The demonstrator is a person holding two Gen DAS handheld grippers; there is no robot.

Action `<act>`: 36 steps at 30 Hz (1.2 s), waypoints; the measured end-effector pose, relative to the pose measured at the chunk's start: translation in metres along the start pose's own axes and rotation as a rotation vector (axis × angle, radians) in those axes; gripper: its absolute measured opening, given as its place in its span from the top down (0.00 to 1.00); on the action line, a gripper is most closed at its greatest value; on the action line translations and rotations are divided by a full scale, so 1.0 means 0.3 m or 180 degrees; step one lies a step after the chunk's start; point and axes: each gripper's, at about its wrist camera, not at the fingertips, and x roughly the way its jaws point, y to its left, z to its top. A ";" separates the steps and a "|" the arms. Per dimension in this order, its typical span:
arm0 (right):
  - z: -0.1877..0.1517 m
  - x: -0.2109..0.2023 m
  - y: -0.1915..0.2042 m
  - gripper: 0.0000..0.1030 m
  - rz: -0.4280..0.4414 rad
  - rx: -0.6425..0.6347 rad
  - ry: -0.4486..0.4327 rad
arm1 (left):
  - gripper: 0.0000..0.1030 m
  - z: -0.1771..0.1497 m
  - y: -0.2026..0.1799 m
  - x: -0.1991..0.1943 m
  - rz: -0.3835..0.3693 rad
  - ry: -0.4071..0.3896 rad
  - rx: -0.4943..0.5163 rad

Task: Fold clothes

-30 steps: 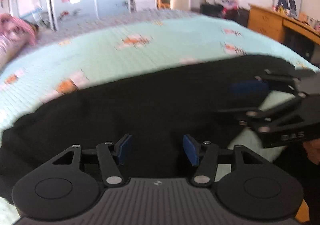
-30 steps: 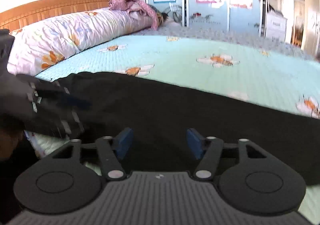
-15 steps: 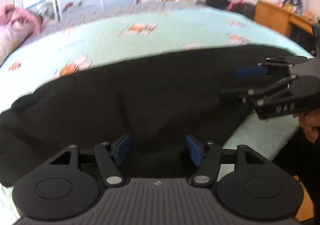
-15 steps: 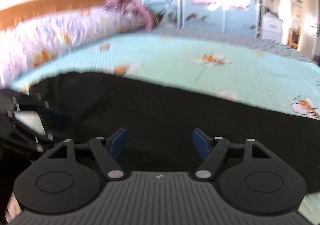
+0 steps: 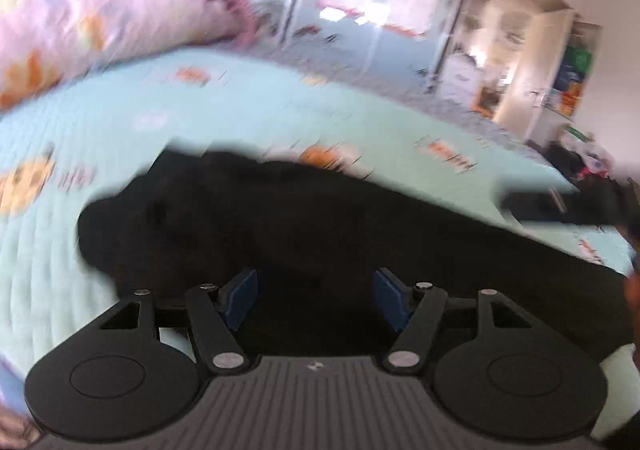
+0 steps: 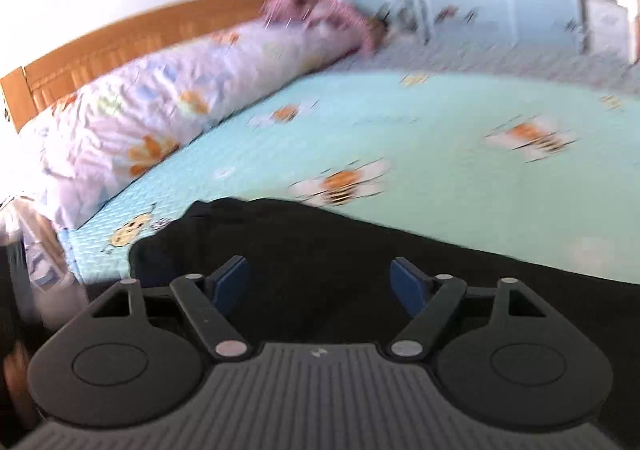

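Note:
A black garment (image 5: pixel 320 226) lies spread along the near side of the bed, its rounded left end toward the pillow. My left gripper (image 5: pixel 315 286) hovers low over it, blue pads apart with only flat cloth below them. At the far right of the left wrist view, the right gripper (image 5: pixel 560 206) shows as a dark blur above the garment's right part. In the right wrist view the right gripper (image 6: pixel 319 276) is over the black garment (image 6: pixel 360 246) near its left end. Its jaws are opening and nothing is pinched between them.
The pale turquoise bedspread (image 6: pixel 440 146) with bee prints stretches beyond the garment. A long floral pillow roll (image 6: pixel 160 110) lies against the wooden headboard (image 6: pixel 120 42), with a pink cloth (image 6: pixel 320 6) on its far end. Wardrobe doors (image 5: pixel 360 30) stand behind the bed.
Both views have swung left toward the pillow end, and the left one has rolled. The right gripper sits farther off to the right in the left view. The right jaws stand wider.

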 end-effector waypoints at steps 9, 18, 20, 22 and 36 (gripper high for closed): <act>0.104 0.522 -0.002 0.23 -0.0367 0.0063 0.0627 | 0.36 -0.011 0.023 -0.048 -0.0236 -0.0141 -0.0024; 0.105 0.558 0.270 0.23 0.0132 -0.0744 0.0733 | 0.31 -0.015 0.190 -0.167 -0.0109 -0.0497 -0.0725; 0.097 0.639 0.279 0.18 -0.0004 -0.1004 0.0871 | 0.31 -0.019 0.227 -0.145 -0.0077 -0.0385 -0.0910; 0.118 0.703 0.241 0.17 -0.0199 -0.0968 0.0932 | 0.31 -0.013 0.222 -0.134 -0.0056 -0.0337 -0.0871; 0.197 0.702 0.225 0.17 0.0679 -0.1171 0.1618 | 0.24 -0.036 0.386 -0.105 -0.0346 -0.0278 -0.2066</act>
